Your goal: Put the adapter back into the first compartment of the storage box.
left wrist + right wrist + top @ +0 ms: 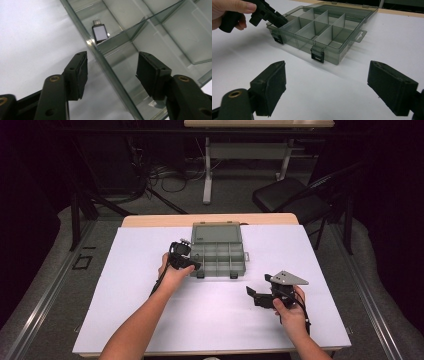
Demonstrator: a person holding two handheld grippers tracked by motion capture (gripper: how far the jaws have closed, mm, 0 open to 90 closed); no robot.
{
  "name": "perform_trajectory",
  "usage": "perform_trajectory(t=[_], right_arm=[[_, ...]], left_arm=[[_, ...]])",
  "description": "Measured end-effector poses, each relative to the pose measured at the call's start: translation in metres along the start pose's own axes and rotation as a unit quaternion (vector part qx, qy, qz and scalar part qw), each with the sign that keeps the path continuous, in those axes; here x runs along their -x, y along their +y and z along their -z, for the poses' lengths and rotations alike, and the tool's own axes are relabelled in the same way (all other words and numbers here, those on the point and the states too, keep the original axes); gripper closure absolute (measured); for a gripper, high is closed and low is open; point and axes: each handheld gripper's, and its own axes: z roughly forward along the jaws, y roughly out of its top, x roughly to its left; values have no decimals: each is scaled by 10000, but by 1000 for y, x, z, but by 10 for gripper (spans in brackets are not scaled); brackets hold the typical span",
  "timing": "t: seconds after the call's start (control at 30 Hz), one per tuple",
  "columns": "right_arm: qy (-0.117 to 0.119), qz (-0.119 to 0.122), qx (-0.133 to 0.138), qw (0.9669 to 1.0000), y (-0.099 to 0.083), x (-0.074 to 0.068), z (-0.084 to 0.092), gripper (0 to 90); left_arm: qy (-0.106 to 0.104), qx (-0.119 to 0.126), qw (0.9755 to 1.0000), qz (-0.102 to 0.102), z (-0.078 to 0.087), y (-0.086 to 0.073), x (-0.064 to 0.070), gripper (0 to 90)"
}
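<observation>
My left gripper (pixel 112 72) has its fingers half open, empty, straddling the box (pixel 218 251) wall. The USB stick (pixel 100 33) lies in a corner compartment: light, rigid, slick; I'd pinch its long sides. Right gripper (pixel 334 90) hangs wide, empty.

In the left gripper view the box (pixel 150 37) ran off the edges, and the stick's (pixel 100 32) base sat behind a divider.

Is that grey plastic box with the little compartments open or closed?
Open. The compartment box has its lid laid back flat behind it, and its dividers stand uncovered.
</observation>
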Motion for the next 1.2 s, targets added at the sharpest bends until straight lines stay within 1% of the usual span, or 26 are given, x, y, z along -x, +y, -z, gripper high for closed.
perform_trajectory(t=[0.13,0.17,0.27,0.3,0.4,0.53,0.73,0.9,0.93,1.07,1.13,1.17,1.2], right_arm=[[-8,-9,2,10000,0,0,0,153],[-8,-2,-1,10000,0,0,0,153],[-9,22,-12,10000,-1,1,-2,153],[-9,-6,-38,10000,-1,2,-2,153],[-11,-93,-17,10000,0,4,-2,153],[-37,-175,29,9998,4,8,-5,153],[-126,-153,27,9998,17,15,-12,153],[-186,-134,16,9997,32,22,-23,155],[-171,-152,-1,9997,36,22,-25,155],[-160,-93,-70,9998,48,23,-35,155],[-158,-52,-161,9997,53,23,-41,155],[-177,-39,-181,9997,55,24,-43,156],[-173,-32,-184,9997,57,25,-45,156]], left_arm=[[34,-5,10000,-1,-1,-2,-1,472],[22,-11,10000,-30,-1,-2,-1,488],[93,-24,9999,-141,-2,-2,1,504],[101,-42,9997,-195,-1,-2,2,520],[142,-29,9996,-256,-2,-3,3,537],[144,12,9995,-271,-2,-3,3,546],[137,60,9996,-224,-3,-4,2,557],[157,99,9995,-260,-2,-5,1,578],[137,101,9995,-264,-2,-5,1,582],[151,123,9994,-273,-2,-6,1,593],[161,149,9993,-288,-2,-7,0,596],[125,148,9994,-293,-2,-7,0,597],[154,170,9993,-294,-2,-7,0,597]])
